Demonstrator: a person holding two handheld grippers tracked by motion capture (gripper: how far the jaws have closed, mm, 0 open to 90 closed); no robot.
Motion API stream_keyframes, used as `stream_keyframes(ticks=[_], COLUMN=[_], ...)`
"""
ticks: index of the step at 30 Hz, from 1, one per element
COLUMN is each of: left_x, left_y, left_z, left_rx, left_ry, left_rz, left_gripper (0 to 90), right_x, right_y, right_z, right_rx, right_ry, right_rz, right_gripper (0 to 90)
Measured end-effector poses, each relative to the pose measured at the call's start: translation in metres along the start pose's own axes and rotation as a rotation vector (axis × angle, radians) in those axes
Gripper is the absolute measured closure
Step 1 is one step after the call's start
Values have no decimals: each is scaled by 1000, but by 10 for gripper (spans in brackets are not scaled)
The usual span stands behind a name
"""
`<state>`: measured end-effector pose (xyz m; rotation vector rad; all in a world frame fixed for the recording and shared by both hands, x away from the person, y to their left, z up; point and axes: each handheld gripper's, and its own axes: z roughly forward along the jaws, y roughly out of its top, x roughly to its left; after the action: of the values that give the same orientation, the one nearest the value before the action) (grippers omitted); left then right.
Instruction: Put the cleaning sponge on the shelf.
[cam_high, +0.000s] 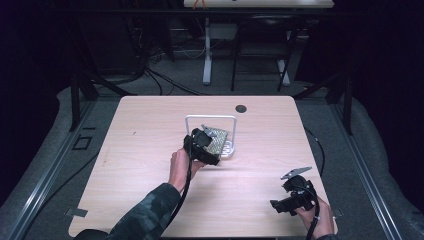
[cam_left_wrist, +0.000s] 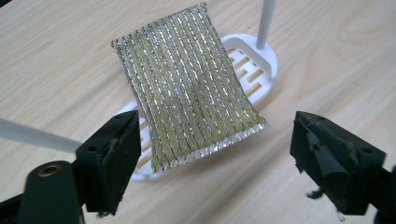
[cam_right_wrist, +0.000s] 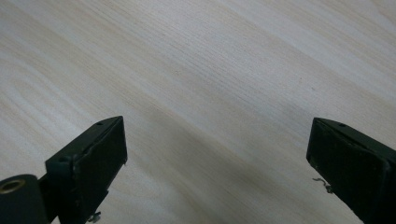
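A gold-and-silver scouring pad (cam_left_wrist: 187, 84) lies across a white slotted tray (cam_left_wrist: 252, 70) near the middle of the high view, its near end overhanging the tray's long edge. A white wire hoop (cam_high: 210, 118) rises from the tray and arches over it. The left tongs (cam_left_wrist: 215, 154) sit at the bottom of the left gripper view, jaws spread wide on either side of the pad's near end, touching nothing. In the high view the left tongs (cam_high: 212, 139) hover at the tray, centre frame. The right tongs (cam_high: 292, 192) rest at the lower right, well apart from the tray. In the right gripper view the right tongs (cam_right_wrist: 217, 158) stand wide open over bare pale wood counter (cam_right_wrist: 210, 70).
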<state>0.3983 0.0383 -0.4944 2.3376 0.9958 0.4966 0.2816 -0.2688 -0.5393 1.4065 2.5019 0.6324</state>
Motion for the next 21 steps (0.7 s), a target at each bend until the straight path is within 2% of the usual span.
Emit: stream_keyframes(ticks=[4, 12, 21], left_x=[2, 9, 17], left_y=[-4, -20, -46], left_z=[-14, -42, -64], left_rx=[-1, -22, 2], left_ry=[-10, -8, -9], left_rz=[18, 17, 6], left_gripper=[142, 90, 20], right_x=[0, 1, 1], right_y=[0, 0, -1], right_z=[0, 0, 0], right_rx=[-1, -4, 2], right_ry=[-3, -6, -6], right_rz=[0, -3, 4], right_gripper=[46, 47, 49])
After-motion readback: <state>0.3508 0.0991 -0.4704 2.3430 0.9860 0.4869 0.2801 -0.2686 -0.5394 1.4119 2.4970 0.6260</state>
